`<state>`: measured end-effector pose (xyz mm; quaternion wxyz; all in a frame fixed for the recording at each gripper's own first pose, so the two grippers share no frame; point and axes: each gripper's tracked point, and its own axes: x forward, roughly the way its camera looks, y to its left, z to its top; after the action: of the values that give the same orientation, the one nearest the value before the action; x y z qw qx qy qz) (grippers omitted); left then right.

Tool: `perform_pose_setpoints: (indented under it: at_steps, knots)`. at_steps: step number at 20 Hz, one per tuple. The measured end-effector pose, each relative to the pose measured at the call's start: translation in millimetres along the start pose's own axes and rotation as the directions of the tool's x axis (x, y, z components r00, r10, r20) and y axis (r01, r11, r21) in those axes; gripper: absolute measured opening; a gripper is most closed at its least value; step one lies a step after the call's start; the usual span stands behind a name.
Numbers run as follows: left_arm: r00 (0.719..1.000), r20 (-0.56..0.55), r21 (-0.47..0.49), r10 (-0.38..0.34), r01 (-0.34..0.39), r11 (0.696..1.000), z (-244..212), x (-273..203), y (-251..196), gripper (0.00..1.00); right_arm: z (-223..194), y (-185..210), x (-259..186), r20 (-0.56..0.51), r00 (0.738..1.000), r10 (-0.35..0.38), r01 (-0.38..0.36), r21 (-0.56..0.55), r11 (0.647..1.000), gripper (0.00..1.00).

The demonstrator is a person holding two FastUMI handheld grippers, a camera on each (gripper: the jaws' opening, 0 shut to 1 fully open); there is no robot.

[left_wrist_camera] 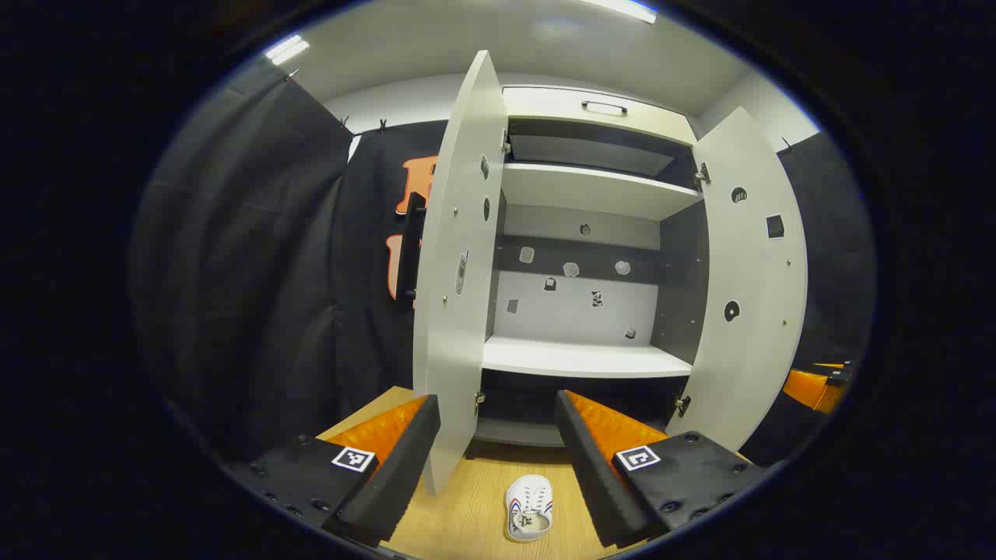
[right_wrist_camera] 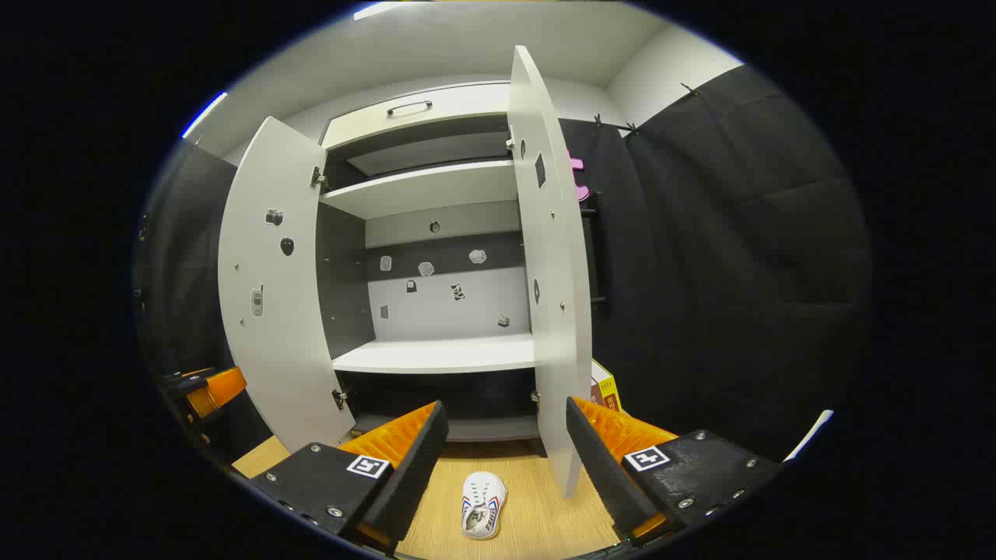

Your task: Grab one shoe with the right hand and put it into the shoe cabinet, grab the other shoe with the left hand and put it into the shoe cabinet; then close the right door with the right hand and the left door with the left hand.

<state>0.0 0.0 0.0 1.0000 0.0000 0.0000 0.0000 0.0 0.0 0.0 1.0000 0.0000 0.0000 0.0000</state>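
Two cabinet doors stand swung outward on the shoe cabinet (left_wrist_camera: 591, 233), the left door (left_wrist_camera: 459, 264) and the right door (right_wrist_camera: 552, 264), baring its pale shelves. In the left gripper view, the left hand-held gripper (left_wrist_camera: 498, 459) has its jaws spread wide and holds nothing; a white shoe (left_wrist_camera: 529, 507) with red and blue stripes lies on the wooden floor (left_wrist_camera: 467, 513) between its fingers. In the right gripper view, the right hand-held gripper (right_wrist_camera: 506, 459) is likewise spread wide and holds nothing, with a white shoe (right_wrist_camera: 482, 504) on the floor below, in front of the cabinet.
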Motion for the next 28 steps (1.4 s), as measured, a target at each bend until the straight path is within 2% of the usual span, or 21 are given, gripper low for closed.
perform_pose_setpoints:
  at_steps: [14, 15, 16, 20, 23, 24, 25, 28]
  knots:
    - [1.0, 0.017, 0.031, -0.011, 0.01, 0.999, 4.9, -3.6, -4.0, 0.96, 0.7, -4.4, -3.9, -0.001, 1.0, -0.014, 0.014, 0.008, 1.0, 0.94]
    - [1.0, 0.018, 0.033, -0.012, 0.011, 0.999, 6.2, -3.0, -4.2, 0.99, 0.8, -3.8, -4.0, 0.0, 1.0, -0.014, 0.014, 0.007, 1.0, 0.94]
    - [1.0, 0.019, 0.033, -0.013, 0.012, 0.999, 6.2, -3.6, -4.1, 0.96, 1.0, -3.7, -4.4, 0.0, 1.0, -0.014, 0.014, 0.004, 1.0, 0.94]
    - [1.0, 0.018, 0.037, -0.01, 0.009, 0.999, 6.2, -6.2, -2.3, 0.96, -1.0, -0.9, -4.3, -0.003, 1.0, -0.014, 0.014, -0.002, 1.0, 0.94]
    - [1.0, 0.023, 0.04, -0.002, 0.001, 0.999, 8.5, -7.0, 2.4, 0.96, -10.2, 2.4, -3.9, -0.021, 1.0, -0.011, 0.011, 0.003, 1.0, 0.94]
    - [1.0, 0.027, 0.038, 0.001, -0.002, 0.999, 10.4, -8.3, 3.2, 0.94, -14.7, 4.7, -3.5, -0.031, 0.999, -0.008, 0.008, 0.007, 1.0, 0.94]
    - [1.0, 0.029, 0.038, 0.004, -0.005, 0.999, 10.8, -8.6, 3.8, 0.99, -21.7, 7.3, -2.4, -0.045, 0.999, -0.004, 0.005, 0.013, 1.0, 0.94]
    - [0.999, 0.031, 0.045, 0.014, -0.016, 0.999, 10.1, -12.5, 11.8, 0.96, -46.9, 14.9, 2.9, -0.088, 0.996, 0.004, -0.002, 0.026, 1.0, 0.94]
